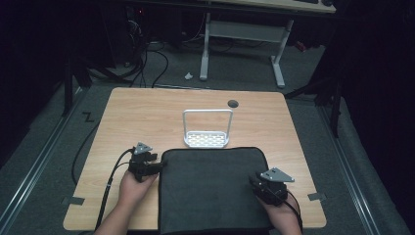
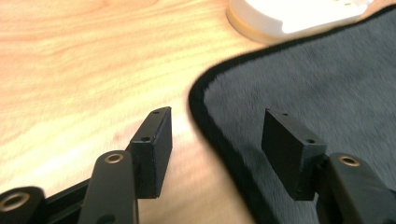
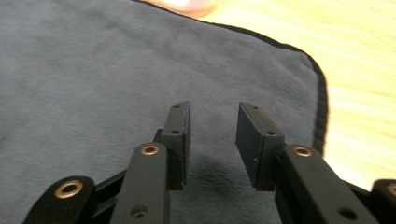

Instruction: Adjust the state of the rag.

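Both grippers spread over the dark cloth

We are seeing the cloth (image 1: pixel 210 188) lying flat at six o'clock on the tabletop (image 1: pixel 147 112), the left gripper (image 1: pixel 157 167) straddling its nine o'clock corner, the right gripper (image 1: pixel 253 182) hovering near four o'clock; both sets of fingers are standing spread, pinching nothing.

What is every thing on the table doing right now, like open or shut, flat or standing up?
Dark grey cloth: spread flat, near edge hanging off the table.
White rack: standing upright, empty, at the cloth's far edge.
Left gripper: jaws open, straddling the cloth's corner edge.
Right gripper: jaws open over the cloth, holding nothing.
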